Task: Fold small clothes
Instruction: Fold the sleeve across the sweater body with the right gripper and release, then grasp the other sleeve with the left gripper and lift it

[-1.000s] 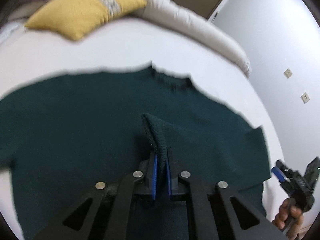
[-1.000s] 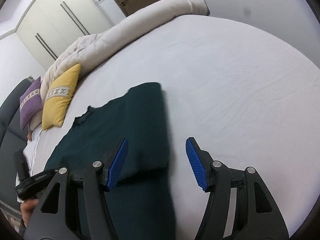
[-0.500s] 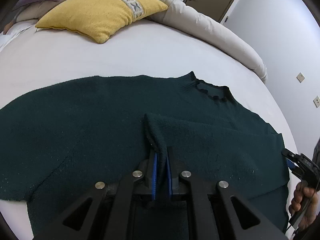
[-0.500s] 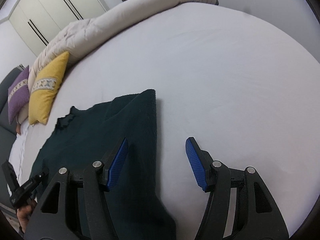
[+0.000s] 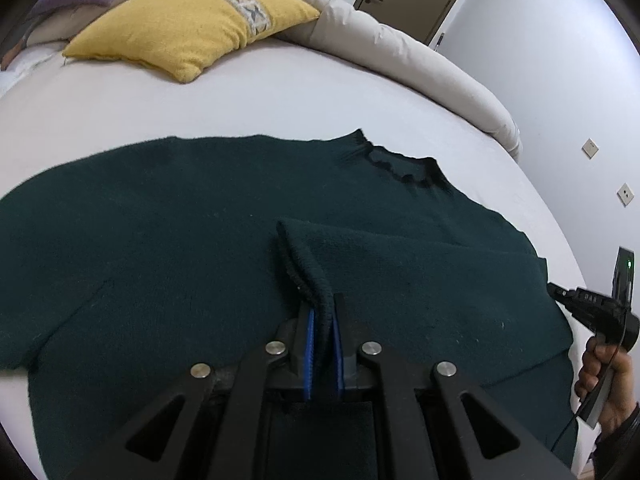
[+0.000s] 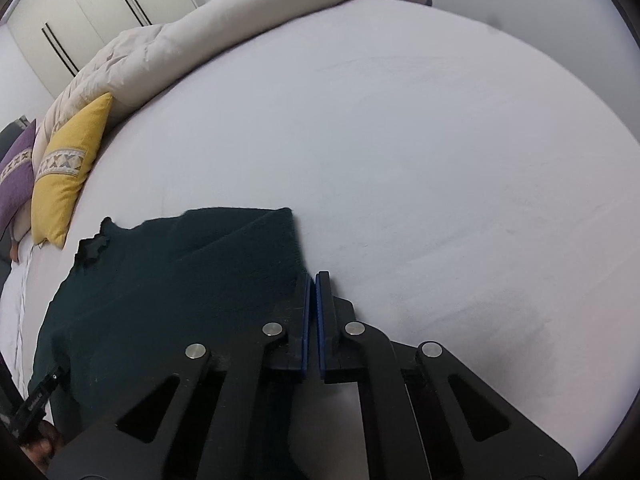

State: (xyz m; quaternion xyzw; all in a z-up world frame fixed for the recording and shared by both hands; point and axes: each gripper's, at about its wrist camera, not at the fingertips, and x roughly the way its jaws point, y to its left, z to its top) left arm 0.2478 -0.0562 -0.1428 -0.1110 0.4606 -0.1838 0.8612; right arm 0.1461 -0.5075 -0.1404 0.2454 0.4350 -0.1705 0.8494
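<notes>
White bedding covers the bed, with a yellow cushion at 11 o'clock. On it lies a dark green sweater. The left gripper pinches a sleeve cuff. The right gripper fingers have just snapped together at the sweater's edge; whether they caught cloth is unclear.

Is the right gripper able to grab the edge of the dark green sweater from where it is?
Probably yes. The right gripper sits right at the dark green sweater edge on the white bed, nothing blocking. Its fingers just closed, seemingly on no cloth, so it must reopen.
</notes>
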